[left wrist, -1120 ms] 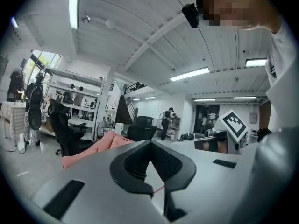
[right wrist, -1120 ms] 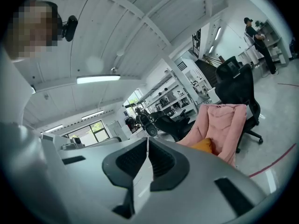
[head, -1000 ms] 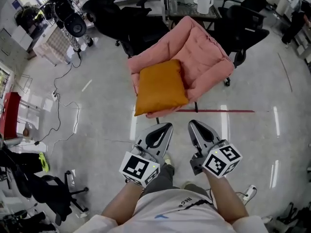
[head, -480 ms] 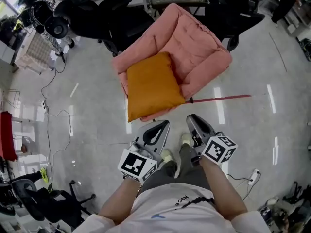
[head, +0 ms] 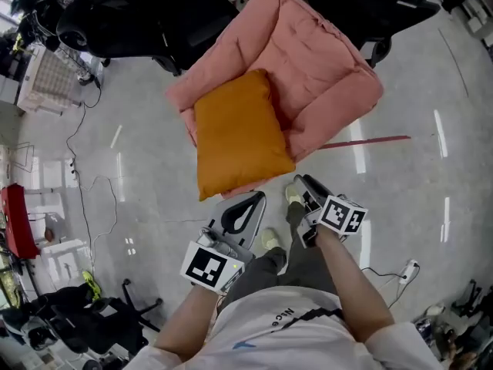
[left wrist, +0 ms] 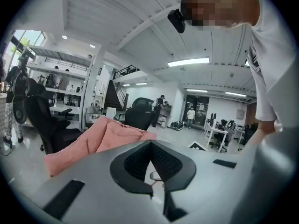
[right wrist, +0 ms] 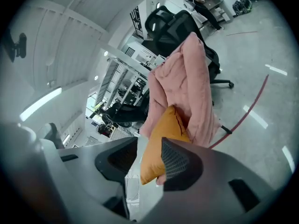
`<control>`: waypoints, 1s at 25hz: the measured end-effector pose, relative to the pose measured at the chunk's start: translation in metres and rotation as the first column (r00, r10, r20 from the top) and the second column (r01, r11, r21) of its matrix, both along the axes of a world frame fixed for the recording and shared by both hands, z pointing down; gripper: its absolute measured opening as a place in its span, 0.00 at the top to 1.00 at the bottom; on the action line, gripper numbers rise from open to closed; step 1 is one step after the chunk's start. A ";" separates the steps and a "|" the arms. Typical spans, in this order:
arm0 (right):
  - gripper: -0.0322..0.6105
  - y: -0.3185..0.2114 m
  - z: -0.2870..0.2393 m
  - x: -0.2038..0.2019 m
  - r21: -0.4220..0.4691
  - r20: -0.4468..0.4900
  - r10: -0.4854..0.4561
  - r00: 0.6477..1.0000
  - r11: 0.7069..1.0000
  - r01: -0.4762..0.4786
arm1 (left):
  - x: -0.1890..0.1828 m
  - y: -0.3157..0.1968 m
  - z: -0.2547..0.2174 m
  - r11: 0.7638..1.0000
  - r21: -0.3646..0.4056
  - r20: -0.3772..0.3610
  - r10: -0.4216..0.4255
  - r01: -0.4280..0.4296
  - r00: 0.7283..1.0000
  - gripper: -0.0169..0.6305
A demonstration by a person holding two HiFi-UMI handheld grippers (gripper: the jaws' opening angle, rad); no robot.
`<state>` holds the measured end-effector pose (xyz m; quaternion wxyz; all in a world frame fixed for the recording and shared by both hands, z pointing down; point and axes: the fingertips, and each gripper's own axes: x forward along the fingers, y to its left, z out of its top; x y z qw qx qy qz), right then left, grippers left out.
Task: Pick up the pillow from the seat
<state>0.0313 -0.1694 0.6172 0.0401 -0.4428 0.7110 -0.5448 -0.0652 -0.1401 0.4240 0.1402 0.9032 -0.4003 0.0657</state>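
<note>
An orange pillow [head: 239, 141] lies on the seat of a pink padded armchair [head: 316, 60], with its near corner hanging over the seat's front edge. My left gripper [head: 248, 204] is just short of that corner, low over the floor, with its jaws together and nothing in them. My right gripper [head: 302, 185] is in front of the chair's right side, its jaws opening and empty. In the right gripper view the pillow [right wrist: 167, 126] shows beyond the gap of the right gripper [right wrist: 147, 157], apart from the pads. The left gripper view shows the left gripper [left wrist: 150, 146] and the armchair [left wrist: 98, 141] behind it.
Black office chairs [head: 181, 18] stand behind the armchair, one more [head: 385, 6] at the back right. A red line [head: 377, 139] crosses the floor beside the chair. Cables [head: 88, 168] trail on the left. The person's shoes [head: 269, 241] are between the grippers.
The view has closed in on the armchair and both grippers have come nearer the pillow's front edge. The right gripper's jaws have gone from together to apart.
</note>
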 end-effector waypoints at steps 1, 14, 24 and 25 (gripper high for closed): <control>0.72 -0.007 0.015 0.002 -0.030 0.003 -0.006 1.000 1.000 0.006 | 0.002 -0.010 0.004 1.000 -0.009 0.000 -0.005 0.005 1.000 0.96; 0.59 -0.040 0.141 -0.015 -0.247 0.060 -0.035 0.998 0.968 0.049 | -0.003 -0.067 0.068 0.988 -0.143 0.045 -0.056 0.062 0.997 0.96; 0.72 -0.049 0.163 -0.032 -0.272 0.114 -0.001 0.993 0.962 0.032 | -0.011 -0.052 0.092 0.985 -0.168 0.057 -0.033 0.042 0.998 0.96; 0.75 -0.049 0.163 -0.033 -0.267 0.119 0.000 0.993 0.963 0.032 | -0.013 -0.050 0.092 0.985 -0.166 0.058 -0.033 0.042 0.998 0.96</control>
